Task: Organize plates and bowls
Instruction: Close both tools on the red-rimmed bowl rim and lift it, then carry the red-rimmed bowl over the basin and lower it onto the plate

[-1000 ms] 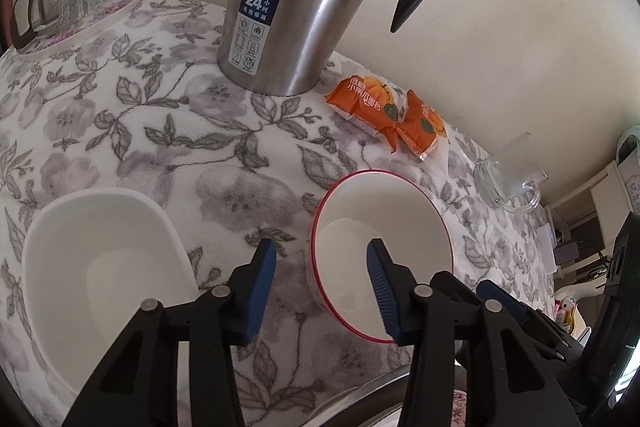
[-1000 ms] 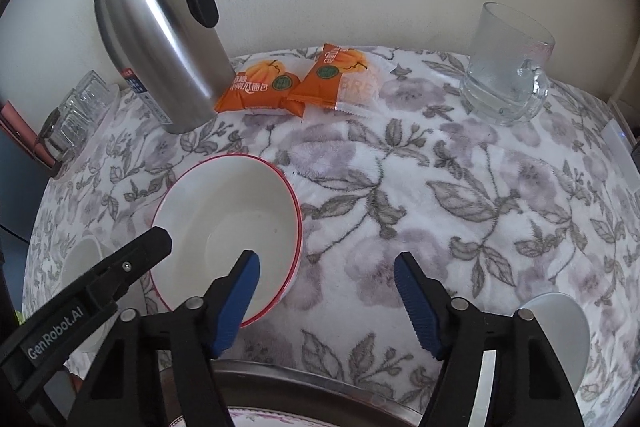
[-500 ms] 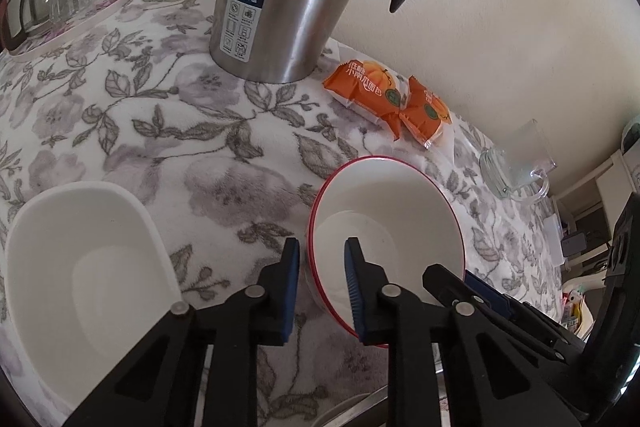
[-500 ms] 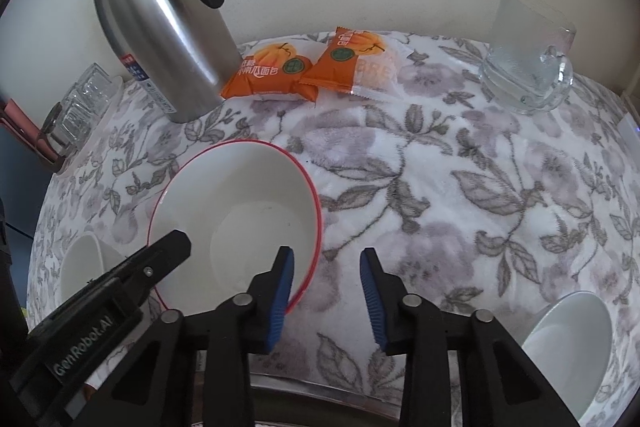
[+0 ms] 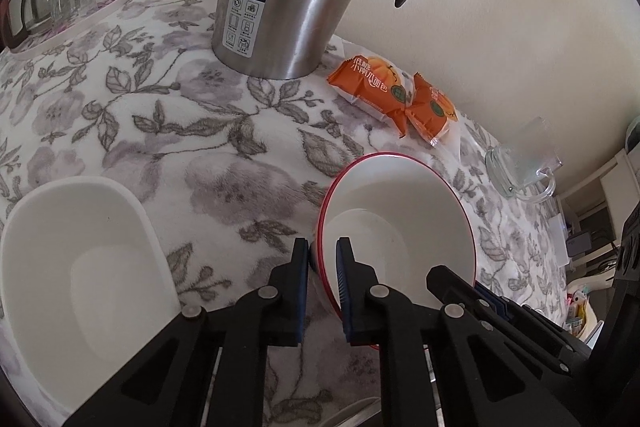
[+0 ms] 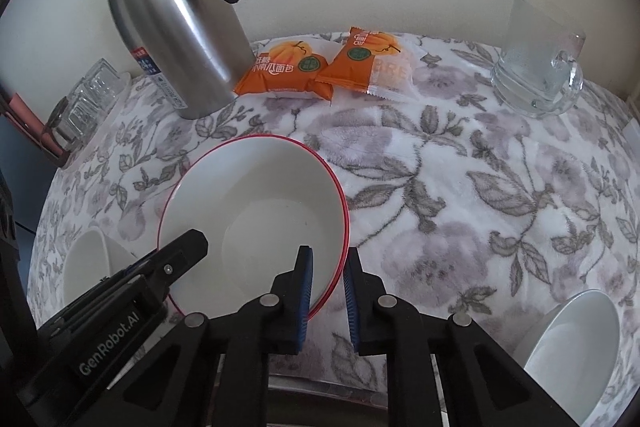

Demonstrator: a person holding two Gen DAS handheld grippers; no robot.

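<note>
On the floral tablecloth (image 6: 460, 163), red-rimmed bowl (image 6: 256, 211) pinched from opposite sides, left gripper (image 5: 322, 267) clamped at nine o'clock, right gripper (image 6: 328, 277) at four o'clock, likely for a level two-handed lift.

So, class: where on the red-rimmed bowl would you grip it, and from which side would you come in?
Grip the thin rim of the red-rimmed bowl, coming from above with one finger inside the wall and one outside. It stands upright and open, too wide to span. Two opposite points balance it: the left gripper is shut on its side of the rim, the right gripper on the opposite side.
</note>
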